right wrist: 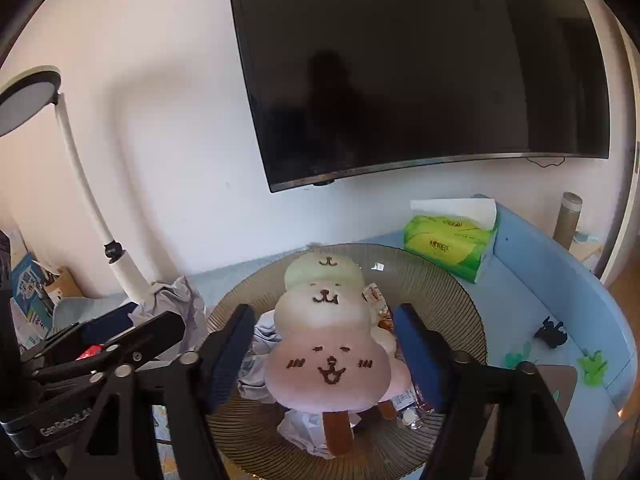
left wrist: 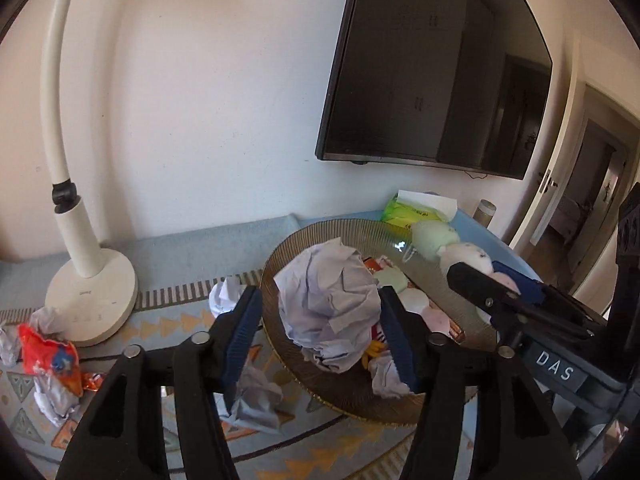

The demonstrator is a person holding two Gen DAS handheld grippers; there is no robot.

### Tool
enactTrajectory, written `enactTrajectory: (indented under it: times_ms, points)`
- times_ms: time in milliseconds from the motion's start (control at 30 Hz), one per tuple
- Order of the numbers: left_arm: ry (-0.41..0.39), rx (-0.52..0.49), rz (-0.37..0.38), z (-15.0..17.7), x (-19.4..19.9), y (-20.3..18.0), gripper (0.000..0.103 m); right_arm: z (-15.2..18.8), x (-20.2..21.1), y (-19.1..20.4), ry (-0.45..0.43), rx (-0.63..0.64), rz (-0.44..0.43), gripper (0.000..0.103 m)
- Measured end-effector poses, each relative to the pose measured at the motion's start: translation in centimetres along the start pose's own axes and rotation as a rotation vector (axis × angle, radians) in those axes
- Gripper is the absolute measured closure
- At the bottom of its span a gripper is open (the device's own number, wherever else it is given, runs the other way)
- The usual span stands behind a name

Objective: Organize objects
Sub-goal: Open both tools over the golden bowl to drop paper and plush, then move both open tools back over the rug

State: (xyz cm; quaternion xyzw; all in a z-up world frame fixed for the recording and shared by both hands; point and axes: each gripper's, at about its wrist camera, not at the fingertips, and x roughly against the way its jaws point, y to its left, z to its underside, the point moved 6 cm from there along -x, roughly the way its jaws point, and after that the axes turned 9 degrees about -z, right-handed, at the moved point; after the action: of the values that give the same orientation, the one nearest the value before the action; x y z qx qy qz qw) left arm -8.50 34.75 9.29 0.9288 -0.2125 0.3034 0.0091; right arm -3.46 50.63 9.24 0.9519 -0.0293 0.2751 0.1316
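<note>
A ribbed glass plate [left wrist: 320,236] [right wrist: 448,292] holds crumpled paper, snack wrappers and a plush toy. My left gripper [left wrist: 320,328] is open, its jaws on either side of a large crumpled paper ball [left wrist: 328,300] above the plate, not touching it on the left. My right gripper [right wrist: 326,356] is open around a plush dango toy [right wrist: 326,344] of green, white and pink smiling balls on a brown stick; the toy lies on the plate. The right gripper also shows in the left wrist view [left wrist: 496,284] by the toy [left wrist: 436,240].
A white desk lamp [left wrist: 90,280] stands at left on the patterned cloth. Loose paper balls [left wrist: 224,292] and a red wrapper [left wrist: 48,356] lie near it. A green tissue pack [right wrist: 450,246], a cylinder bottle [right wrist: 566,216] and a wall TV [right wrist: 420,68] are behind.
</note>
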Motion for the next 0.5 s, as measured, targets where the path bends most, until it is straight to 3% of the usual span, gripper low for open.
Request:
enactTrajectory:
  times_ms: [67,200,367,500]
  points:
    - [0.004,0.040,-0.007,-0.2,-0.9,0.5,0.009,0.5,0.3,-0.8,0.011,-0.027,-0.027,0.028]
    - [0.043,0.095,-0.002,1.2,0.0,3.0,0.009,2.2,1.7,-0.7,0.014,-0.030,-0.048,0.028]
    - [-0.015,0.148,-0.075,3.4,5.6,7.9,0.009,4.1,3.5,3.6,0.038,-0.001,-0.139,0.023]
    - [-0.057,0.178,-0.165,5.5,11.1,13.2,0.003,6.0,4.3,8.7,0.054,0.043,-0.221,0.008]
